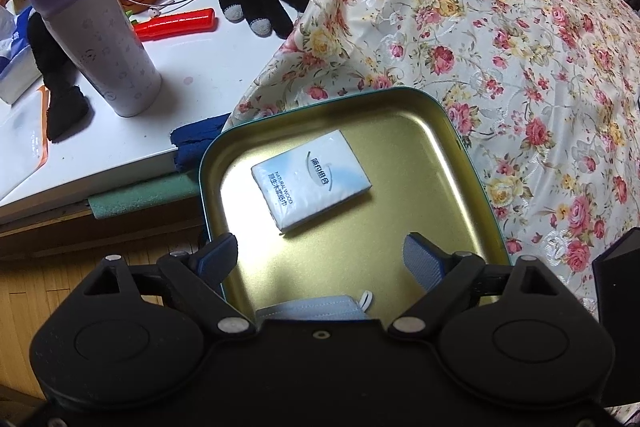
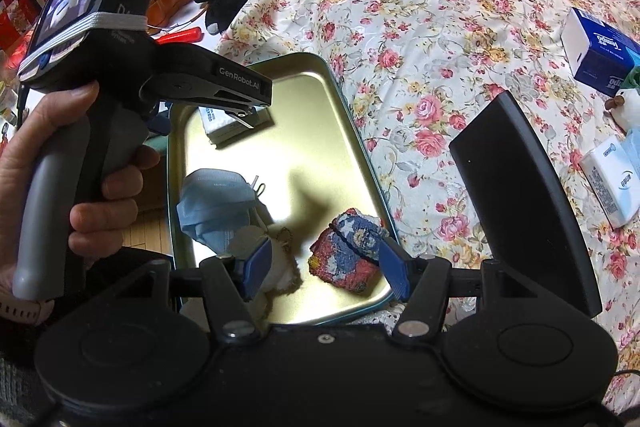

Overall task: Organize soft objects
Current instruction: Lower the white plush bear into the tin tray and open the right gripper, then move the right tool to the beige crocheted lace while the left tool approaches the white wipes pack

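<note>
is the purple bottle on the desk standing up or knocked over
Upright. In the left wrist view the purple-lidded bottle stands on its base on the white desk, lid on top; its lean looks like fisheye distortion.

Both claws hang over the tin tray (image 1: 448, 123), jaws spread wide and empty. The left claw (image 1: 320, 251) sits above the tray's near half, gripped by the person's left hand (image 2: 80, 187). The right claw (image 2: 326, 267) hovers low at the tray's near end.
</note>
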Demonstrator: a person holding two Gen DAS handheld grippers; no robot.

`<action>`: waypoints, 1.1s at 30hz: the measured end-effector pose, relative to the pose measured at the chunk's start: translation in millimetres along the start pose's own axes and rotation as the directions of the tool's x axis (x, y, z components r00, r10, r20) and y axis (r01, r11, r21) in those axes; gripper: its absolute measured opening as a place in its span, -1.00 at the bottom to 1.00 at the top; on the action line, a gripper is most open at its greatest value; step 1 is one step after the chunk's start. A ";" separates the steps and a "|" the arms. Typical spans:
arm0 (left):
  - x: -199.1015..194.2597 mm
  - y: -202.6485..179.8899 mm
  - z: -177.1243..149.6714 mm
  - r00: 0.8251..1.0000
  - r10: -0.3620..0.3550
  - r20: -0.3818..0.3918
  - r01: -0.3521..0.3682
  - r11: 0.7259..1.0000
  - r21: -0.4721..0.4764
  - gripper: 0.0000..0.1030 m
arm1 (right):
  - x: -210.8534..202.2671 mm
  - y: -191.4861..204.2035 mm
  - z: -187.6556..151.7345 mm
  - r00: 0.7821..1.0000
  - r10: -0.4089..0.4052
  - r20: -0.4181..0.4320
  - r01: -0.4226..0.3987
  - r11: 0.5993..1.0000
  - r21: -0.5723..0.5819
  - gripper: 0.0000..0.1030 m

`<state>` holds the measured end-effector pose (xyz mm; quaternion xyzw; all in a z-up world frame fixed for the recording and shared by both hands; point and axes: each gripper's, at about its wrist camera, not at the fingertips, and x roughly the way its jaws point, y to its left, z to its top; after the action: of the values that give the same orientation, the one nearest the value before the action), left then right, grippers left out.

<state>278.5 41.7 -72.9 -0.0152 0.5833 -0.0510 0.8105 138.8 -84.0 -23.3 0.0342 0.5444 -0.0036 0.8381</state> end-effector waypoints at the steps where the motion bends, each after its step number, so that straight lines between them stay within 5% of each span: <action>1: -0.1 0.1 0.0 1.000 0.003 0.000 -0.003 1.000 0.000 0.69 | -0.5 0.4 -0.5 1.000 0.000 -0.001 0.000 1.000 0.000 0.13; 33: -9.1 16.3 -11.3 0.995 0.087 0.052 -0.089 0.995 0.034 0.69 | -94.4 8.5 3.2 0.979 -0.129 0.157 0.118 0.990 0.075 0.13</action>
<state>266.0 59.2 -69.2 0.0240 0.5619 -0.0255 0.8264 103.7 -78.7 64.6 0.0273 0.4755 -0.0763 0.8760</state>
